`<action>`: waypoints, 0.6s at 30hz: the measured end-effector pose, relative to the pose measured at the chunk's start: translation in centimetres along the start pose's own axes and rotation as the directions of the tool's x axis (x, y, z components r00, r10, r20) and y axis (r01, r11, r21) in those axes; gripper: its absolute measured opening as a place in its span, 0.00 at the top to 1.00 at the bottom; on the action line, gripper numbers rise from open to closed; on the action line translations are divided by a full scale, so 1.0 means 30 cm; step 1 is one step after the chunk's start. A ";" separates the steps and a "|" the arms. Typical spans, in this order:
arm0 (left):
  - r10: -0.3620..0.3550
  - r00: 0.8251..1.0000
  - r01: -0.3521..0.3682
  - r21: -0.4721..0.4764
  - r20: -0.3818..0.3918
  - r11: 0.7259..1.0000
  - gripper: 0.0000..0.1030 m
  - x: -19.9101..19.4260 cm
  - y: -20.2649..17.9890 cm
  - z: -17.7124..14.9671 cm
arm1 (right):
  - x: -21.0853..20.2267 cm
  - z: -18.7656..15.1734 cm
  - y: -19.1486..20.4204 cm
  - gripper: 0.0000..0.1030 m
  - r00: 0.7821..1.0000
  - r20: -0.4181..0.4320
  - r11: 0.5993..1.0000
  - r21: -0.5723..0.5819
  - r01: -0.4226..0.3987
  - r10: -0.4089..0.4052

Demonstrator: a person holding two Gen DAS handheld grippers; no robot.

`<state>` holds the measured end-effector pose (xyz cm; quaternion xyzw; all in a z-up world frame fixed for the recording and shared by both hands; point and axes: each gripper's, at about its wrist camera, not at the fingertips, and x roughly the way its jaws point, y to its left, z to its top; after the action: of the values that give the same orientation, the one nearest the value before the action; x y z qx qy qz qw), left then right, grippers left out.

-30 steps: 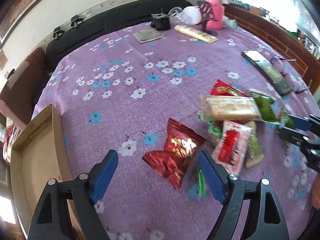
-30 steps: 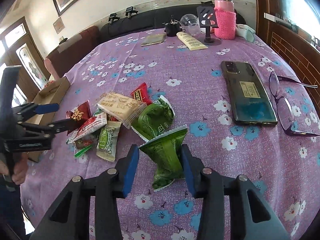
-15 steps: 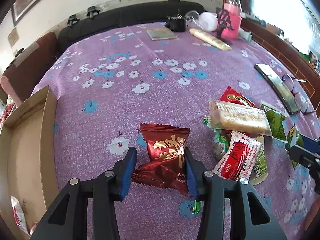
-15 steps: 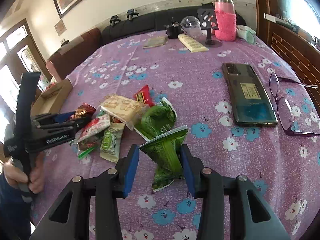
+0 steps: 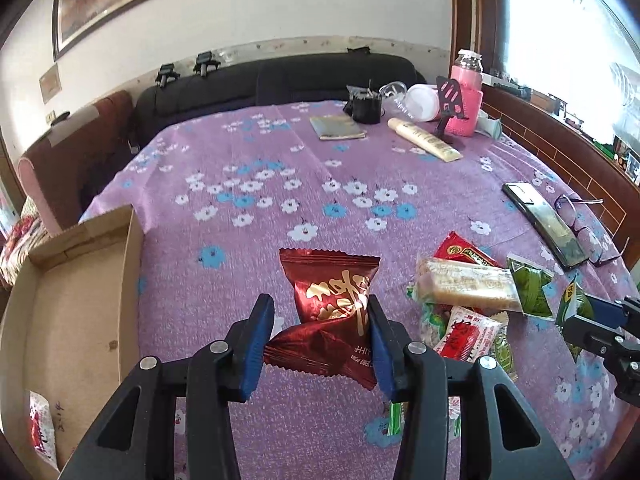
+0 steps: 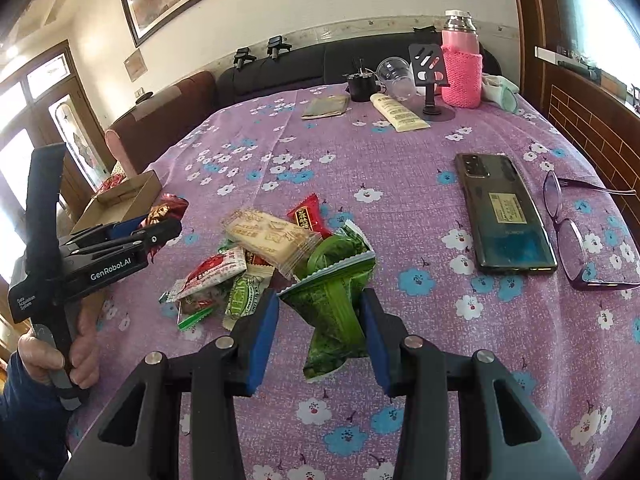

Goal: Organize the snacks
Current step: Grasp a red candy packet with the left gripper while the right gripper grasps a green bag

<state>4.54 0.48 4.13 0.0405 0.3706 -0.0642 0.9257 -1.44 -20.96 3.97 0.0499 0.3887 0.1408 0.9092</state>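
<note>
Left gripper [image 5: 320, 334]: clamped on the red packet [image 5: 330, 308], blue pads pinching its lower half, top edge standing up. From the right wrist view the packet looks lifted clear of the cloth [image 5: 280, 168], near the box [image 6: 120, 200].

Right gripper [image 6: 318, 328]: clamped on a green packet [image 6: 334, 304], right pad pressed against it, left pad at its edge. Packet hangs tilted, sealed top edge toward the pile; whether its bottom corner touches the cloth, cannot tell.

Pile [image 6: 256, 256] sits just past the right gripper: a beige wafer pack [image 6: 272, 240] on top, red-and-white packet [image 6: 216, 270], a second green packet [image 6: 336, 246], small red one [image 6: 308, 216] behind it. All touching or overlapping.

Box is at the left edge of the table, open; one red-and-white packet [image 5: 40, 428] lies in its near corner.

Right of the pile: phone [image 6: 504, 212], face down, glasses [image 6: 576, 232] just beside it. Far end: pink bottle [image 6: 462, 68], cream tube [image 6: 400, 112], phone stand [image 6: 430, 76], clear cup [image 6: 394, 76], well apart from the snacks.
</note>
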 end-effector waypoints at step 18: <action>0.080 0.982 -0.092 0.064 0.170 0.994 0.53 -0.102 -0.035 0.000 | -0.014 0.004 0.008 0.61 0.999 0.032 1.000 -0.004 -0.005 0.005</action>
<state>2.19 -0.29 6.23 0.0840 0.2868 -0.0407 0.9534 -1.68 -20.86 4.37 0.0514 0.3735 0.1430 0.9151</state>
